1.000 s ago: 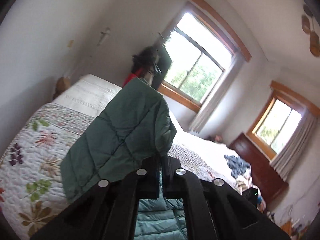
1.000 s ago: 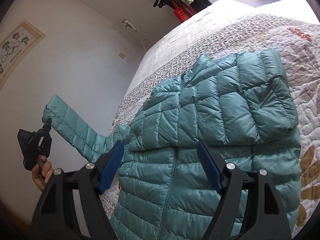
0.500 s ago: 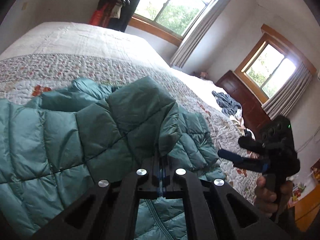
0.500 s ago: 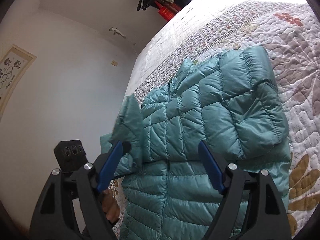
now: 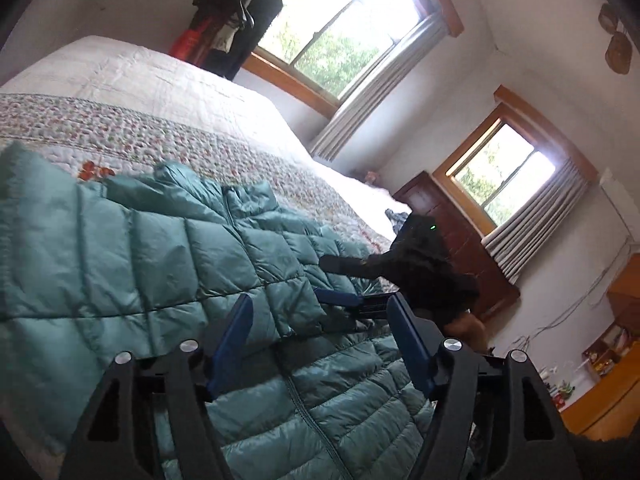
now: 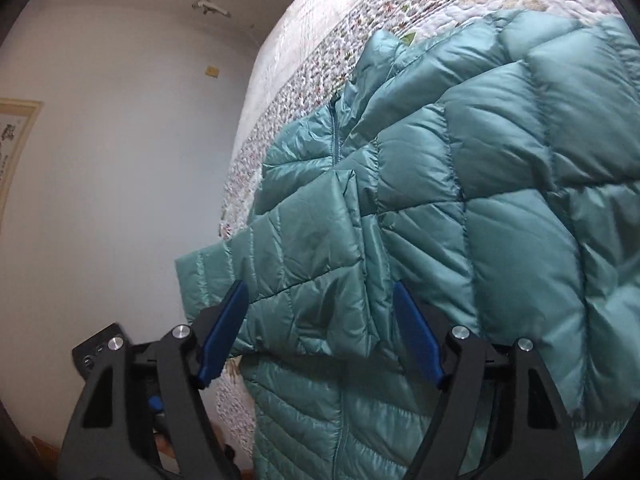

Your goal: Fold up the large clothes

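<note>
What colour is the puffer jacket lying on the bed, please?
Teal green, quilted puffer jacket; clearest in the right wrist view.

A floral quilted bed (image 5: 168, 128) fills the room beneath two wood-framed windows (image 5: 332, 36) with grey curtains (image 5: 372, 92), dark clothes (image 5: 236, 20) hanging nearby, and a brown dresser (image 5: 460, 240) beyond.

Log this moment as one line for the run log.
step: sleeves folded in | left claw: open, empty | right claw: open, empty | jacket: flat on bed, both sleeves across chest | next: likely fold body
</note>
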A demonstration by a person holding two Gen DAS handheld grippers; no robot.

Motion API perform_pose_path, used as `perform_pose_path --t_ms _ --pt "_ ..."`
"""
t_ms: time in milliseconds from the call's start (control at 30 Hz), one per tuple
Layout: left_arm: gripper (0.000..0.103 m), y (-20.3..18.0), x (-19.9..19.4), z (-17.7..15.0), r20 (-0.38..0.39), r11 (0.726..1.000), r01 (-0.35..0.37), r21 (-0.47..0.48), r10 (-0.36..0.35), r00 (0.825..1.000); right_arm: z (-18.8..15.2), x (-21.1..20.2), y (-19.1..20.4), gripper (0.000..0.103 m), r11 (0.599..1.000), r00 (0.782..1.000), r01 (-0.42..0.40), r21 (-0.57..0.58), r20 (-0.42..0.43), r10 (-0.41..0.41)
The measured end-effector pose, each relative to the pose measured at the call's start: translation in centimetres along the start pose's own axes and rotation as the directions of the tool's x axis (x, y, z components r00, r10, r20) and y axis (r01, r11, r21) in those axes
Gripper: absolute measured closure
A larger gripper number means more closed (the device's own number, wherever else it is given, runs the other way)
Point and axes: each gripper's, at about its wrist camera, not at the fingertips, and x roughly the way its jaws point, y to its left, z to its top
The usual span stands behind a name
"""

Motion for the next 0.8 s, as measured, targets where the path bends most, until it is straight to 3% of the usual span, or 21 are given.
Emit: perform_pose_path --t_ms 133,200,300,467,633,667,800 --pt "0.026 2.4 -6.9 -0.2 0.137 0.997 0.008 -0.073 0.002 0.991 0.7 2.0 1.0 0.035 0.998 0.997 0.053 -0.031 -0.052 -0.055" --pt "0.026 3.5 -9.0 -0.3 0.17 0.994 0.005 -0.112 0.014 0.985 0.8 3.1 1.8 0.066 0.995 0.992 0.076 -0.071 -0.093 -0.083" --pt "0.026 5.6 -11.4 -0.6 0.197 0.987 -0.019 -0.162 0.051 0.979 0.8 2.5 3.6 0.09 0.979 0.988 0.136 -0.149 -0.049 -0.145" --pt "0.026 9.2 -12.7 -0.5 0.213 0.964 -0.003 -0.265 0.062 0.975 1.8 -4.3 6.7 0.094 0.963 0.973 0.202 -0.178 0.146 -0.178" --pt "0.026 11.0 -9.8 0.6 0.198 0.949 0.037 -0.313 0.027 0.98 1.3 -12.1 6.8 0.094 0.921 0.895 0.351 -0.171 0.349 -0.276" --pt "0.026 11.1 -9.1 0.7 0.191 0.947 0.043 -0.318 0.02 0.981 1.0 -13.0 5.9 0.094 0.918 0.884 0.366 -0.156 0.367 -0.29" --pt "0.026 11.5 -5.5 1.5 0.138 0.941 0.051 -0.334 -0.004 0.99 0.1 -13.8 0.9 0.094 0.925 0.876 0.371 -0.078 0.36 -0.321"
